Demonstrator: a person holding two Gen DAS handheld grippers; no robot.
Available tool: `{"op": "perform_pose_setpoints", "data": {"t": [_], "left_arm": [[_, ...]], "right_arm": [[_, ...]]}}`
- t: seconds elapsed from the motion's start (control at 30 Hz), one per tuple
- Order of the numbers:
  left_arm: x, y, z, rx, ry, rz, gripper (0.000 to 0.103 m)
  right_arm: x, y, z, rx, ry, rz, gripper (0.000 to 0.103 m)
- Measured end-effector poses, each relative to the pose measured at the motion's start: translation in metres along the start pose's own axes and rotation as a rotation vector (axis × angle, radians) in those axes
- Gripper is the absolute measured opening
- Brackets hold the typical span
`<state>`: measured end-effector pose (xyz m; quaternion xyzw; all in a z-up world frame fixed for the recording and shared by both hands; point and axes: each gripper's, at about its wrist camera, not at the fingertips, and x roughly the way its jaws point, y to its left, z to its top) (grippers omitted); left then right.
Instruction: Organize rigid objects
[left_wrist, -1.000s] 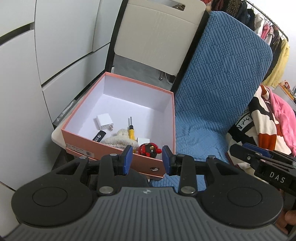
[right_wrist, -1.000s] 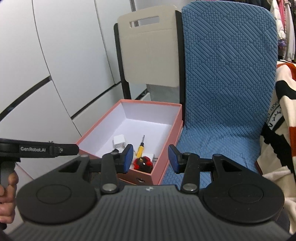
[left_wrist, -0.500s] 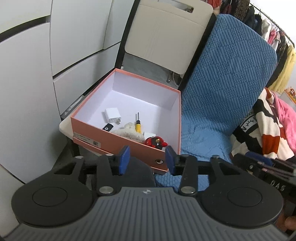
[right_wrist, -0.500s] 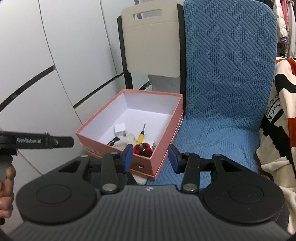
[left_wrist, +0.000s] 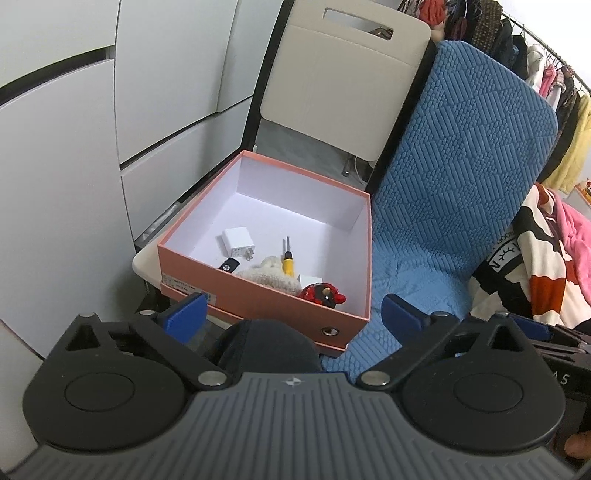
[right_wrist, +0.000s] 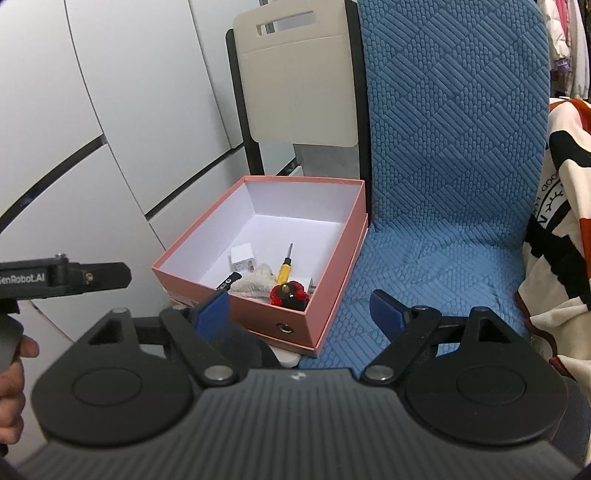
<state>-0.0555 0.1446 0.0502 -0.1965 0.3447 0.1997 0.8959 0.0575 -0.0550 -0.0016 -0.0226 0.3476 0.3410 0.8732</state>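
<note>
A pink box (left_wrist: 258, 291) (right_wrist: 258, 308) stands on a pale chair seat. Inside lie a white charger (left_wrist: 238, 242) (right_wrist: 242, 260), a yellow screwdriver (left_wrist: 287, 260) (right_wrist: 285, 267), a small black stick (left_wrist: 228, 265) (right_wrist: 229, 282), a cream fluffy item (left_wrist: 271, 275) (right_wrist: 255, 282), a white block (left_wrist: 310, 278) and a red-and-black toy (left_wrist: 323, 293) (right_wrist: 290, 293). My left gripper (left_wrist: 293, 317) is open and empty, held in front of and below the box's near wall. My right gripper (right_wrist: 304, 308) is open and empty, near the box's front right corner.
A blue quilted cushion (left_wrist: 454, 192) (right_wrist: 443, 166) covers the seat to the right of the box. A beige chair back (left_wrist: 343, 77) (right_wrist: 295, 77) rises behind. White cabinet panels (left_wrist: 74, 147) are at the left. Patterned clothes (left_wrist: 535, 258) (right_wrist: 565, 206) lie at the right.
Both grippers have opened wide and pulled back from the box. The box's contents have not moved.
</note>
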Motion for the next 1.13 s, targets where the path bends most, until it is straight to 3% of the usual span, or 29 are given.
{"op": "perform_pose_setpoints", "data": {"t": [0.6,1.13], "left_arm": [[-0.0022,-0.0084,-0.0026,0.065,0.015,0.021,0.103],[-0.0018,-0.006,-0.0035,0.066,0.019,0.034,0.103]], "right_arm": [[0.0001,0.0007,-0.0015,-0.01,0.009,0.016,0.085],[-0.0001,0.0031,-0.0028,-0.021,0.007,0.004,0.085]]}}
